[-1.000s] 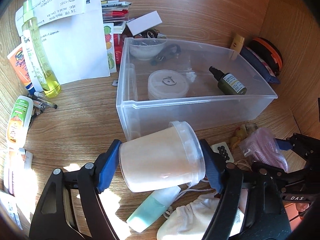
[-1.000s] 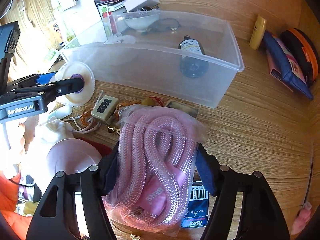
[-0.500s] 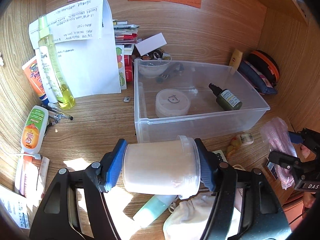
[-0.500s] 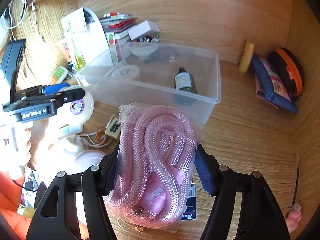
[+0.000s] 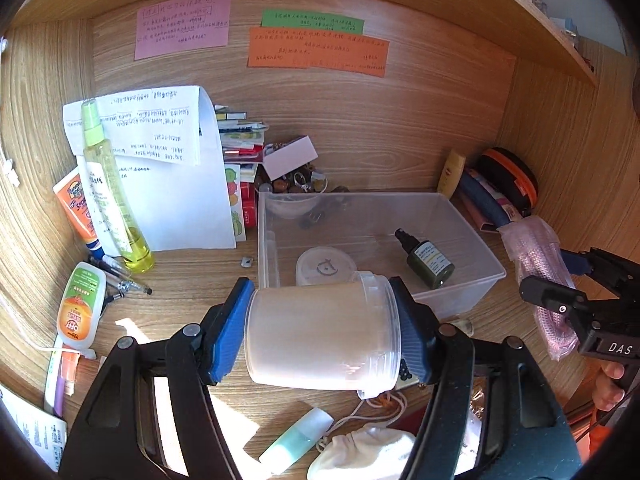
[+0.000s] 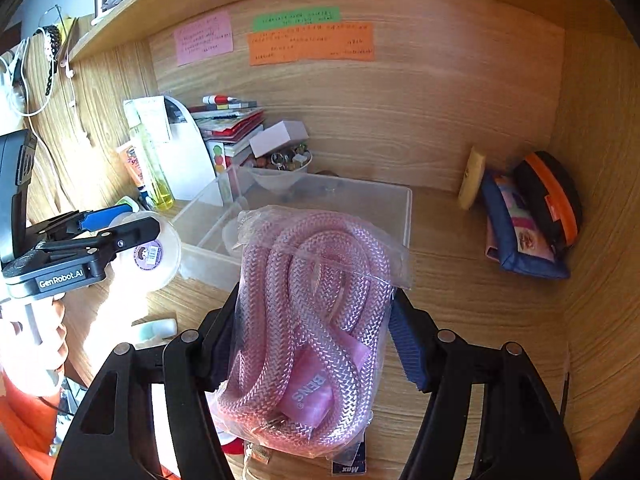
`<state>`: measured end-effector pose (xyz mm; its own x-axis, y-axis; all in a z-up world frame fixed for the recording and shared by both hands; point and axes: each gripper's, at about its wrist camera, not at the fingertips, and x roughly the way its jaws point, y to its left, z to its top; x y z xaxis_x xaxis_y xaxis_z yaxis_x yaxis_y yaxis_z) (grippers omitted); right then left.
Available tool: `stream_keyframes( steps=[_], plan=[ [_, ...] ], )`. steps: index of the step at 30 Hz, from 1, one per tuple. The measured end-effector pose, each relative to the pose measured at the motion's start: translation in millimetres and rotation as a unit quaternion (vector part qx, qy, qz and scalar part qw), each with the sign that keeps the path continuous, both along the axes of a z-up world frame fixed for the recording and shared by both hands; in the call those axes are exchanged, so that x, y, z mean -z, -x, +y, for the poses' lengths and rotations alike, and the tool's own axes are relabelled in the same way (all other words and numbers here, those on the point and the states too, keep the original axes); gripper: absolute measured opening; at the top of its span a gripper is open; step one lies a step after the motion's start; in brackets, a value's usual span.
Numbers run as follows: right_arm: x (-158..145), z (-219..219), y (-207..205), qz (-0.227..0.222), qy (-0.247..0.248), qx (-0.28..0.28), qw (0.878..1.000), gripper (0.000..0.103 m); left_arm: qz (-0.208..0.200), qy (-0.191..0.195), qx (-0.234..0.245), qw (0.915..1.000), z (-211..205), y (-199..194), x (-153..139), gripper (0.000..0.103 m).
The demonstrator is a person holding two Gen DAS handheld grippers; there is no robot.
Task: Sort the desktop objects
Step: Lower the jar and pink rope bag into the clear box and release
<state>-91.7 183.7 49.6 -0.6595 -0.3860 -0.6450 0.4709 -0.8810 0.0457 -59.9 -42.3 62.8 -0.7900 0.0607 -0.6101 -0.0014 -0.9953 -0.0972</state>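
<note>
Lying sideways in the left gripper [image 5: 322,334], clamped between blue pads: white lidded plastic tub [image 5: 320,334], raised above the desk's near edge. Clamped in the right gripper [image 6: 312,344]: clear bag of coiled pink braided rope [image 6: 312,320], likewise held off the desk. Just beyond both, mid-desk: clear plastic bin [image 5: 460,300], containing dark dropper bottle [image 5: 428,262] on its side, round flat lid [image 5: 324,266], small bowl [image 5: 290,204] in far left corner. Behind bin toward back wall: white card box [image 5: 290,156] over a heap of trinkets. Left edge of desk: tall yellow spray bottle [image 5: 112,192] leaning on white papers [image 5: 168,184], orange sunscreen tube [image 5: 76,208], repellent bottle [image 5: 78,306], pens. Right corner: orange-trimmed black case [image 6: 550,204], blue pouch [image 6: 516,232]. Near edge: mint tube [image 5: 296,442], white drawstring pouch [image 5: 364,450]. Back wall: pink, green, orange notes.
</note>
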Motion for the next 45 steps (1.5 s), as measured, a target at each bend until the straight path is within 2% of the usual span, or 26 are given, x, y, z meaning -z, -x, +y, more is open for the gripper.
stream_keyframes(
  steps=[10, 19, 31, 45],
  plan=[
    [-4.5, -20.6, 32.9, 0.012, -0.020, 0.002, 1.000, 0.063, 0.013, -0.003, 0.002, 0.9999, 5.9, 29.9, -13.6, 0.066],
    [2.1, -33.2, 67.9, -0.005, -0.010, -0.003, 1.000, 0.063, 0.003, -0.003, 0.007, 1.0000, 9.4, 57.4, -9.4, 0.066],
    [29.4, -43.5, 108.7, -0.038, -0.018, -0.002, 0.999, 0.063, -0.030, -0.005, 0.013, 0.9994, 14.6, 92.3, 14.7, 0.066],
    [56.2, -52.8, 121.9, -0.062, -0.031, -0.020, 0.997, 0.063, -0.058, -0.003, 0.016, 0.9982, 10.7, 106.8, 40.5, 0.066]
  ],
)
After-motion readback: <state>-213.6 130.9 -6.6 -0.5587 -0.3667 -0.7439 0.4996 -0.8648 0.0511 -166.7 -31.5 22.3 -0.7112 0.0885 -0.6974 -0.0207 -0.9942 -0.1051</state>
